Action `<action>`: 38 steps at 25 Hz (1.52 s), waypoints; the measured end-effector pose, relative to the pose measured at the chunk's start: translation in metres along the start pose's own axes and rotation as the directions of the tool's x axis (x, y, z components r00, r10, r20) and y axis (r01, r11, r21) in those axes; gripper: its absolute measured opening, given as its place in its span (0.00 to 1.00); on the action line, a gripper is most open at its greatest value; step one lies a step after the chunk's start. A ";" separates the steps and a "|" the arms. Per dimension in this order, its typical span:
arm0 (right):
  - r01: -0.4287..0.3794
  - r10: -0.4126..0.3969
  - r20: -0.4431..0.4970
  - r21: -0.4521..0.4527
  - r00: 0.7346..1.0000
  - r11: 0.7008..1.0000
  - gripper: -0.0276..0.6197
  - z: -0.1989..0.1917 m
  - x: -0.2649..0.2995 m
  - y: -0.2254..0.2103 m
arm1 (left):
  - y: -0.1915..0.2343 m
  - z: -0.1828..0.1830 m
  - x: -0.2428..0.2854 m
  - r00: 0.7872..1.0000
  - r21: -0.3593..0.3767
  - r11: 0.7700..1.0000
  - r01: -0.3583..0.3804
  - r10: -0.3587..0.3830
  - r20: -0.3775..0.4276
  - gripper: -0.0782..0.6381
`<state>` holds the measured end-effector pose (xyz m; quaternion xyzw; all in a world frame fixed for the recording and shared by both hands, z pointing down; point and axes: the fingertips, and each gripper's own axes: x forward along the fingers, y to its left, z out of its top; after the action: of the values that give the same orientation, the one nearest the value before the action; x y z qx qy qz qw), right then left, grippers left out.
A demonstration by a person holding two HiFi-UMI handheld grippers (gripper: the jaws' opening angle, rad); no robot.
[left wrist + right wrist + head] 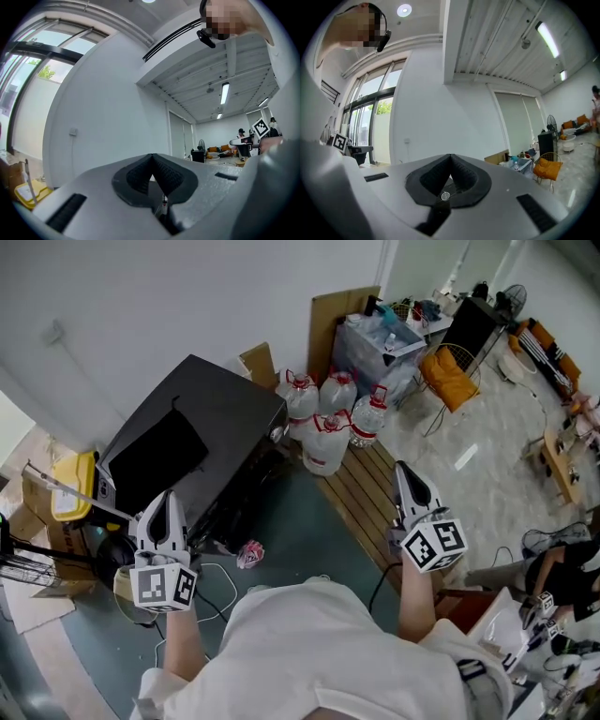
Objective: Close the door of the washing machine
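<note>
In the head view the black washing machine (202, 427) stands against the white wall, seen from above. Its dark front (246, 491) faces the floor at lower right, and from this angle I cannot tell how its door stands. My left gripper (167, 495) is held up in front of the machine's near corner, shut and empty. My right gripper (403, 468) is raised over the wooden slats to the right, apart from the machine, also shut with nothing in it. In the left gripper view my left gripper (151, 157) faces a bare white wall. In the right gripper view my right gripper (450, 157) faces the same wall and windows.
Several large water jugs (328, 423) stand beside the machine's right side on a slatted wooden pallet (361, 493). A crumpled pink scrap (249, 554) and cables lie on the floor by the machine. A yellow container (70, 486) and boxes stand left; a plastic bin (380, 348) and an orange chair (450, 376) stand behind.
</note>
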<state>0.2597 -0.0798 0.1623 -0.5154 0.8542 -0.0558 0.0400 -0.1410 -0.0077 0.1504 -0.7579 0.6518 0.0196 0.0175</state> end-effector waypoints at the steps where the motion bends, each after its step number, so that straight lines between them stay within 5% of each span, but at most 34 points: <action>1: 0.011 -0.011 0.001 0.019 1.000 1.000 0.04 -0.001 -0.005 -0.001 | 0.001 0.001 -0.001 1.000 0.001 1.000 -0.002 0.002 0.004 0.12; 14: 0.068 -0.067 0.012 -0.111 0.998 0.991 0.04 0.012 -0.022 0.008 | -0.001 0.006 0.003 1.000 -0.004 1.000 -0.001 0.001 0.014 0.12; 22: 0.066 -0.070 -0.027 -0.109 0.997 0.992 0.04 -0.005 -0.017 0.019 | -0.001 -0.004 0.001 1.000 -0.020 1.000 0.013 -0.014 -0.010 0.12; 38: 0.076 -0.077 -0.001 -0.141 0.997 0.987 0.04 0.008 -0.021 0.028 | -0.036 -0.010 0.015 0.989 -0.019 0.990 0.140 -0.141 -0.041 0.12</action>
<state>0.2454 -0.0488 0.1511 -0.5490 0.8358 0.0016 -0.0014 -0.1036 -0.0174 0.1594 -0.8023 0.5969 0.0075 -0.0009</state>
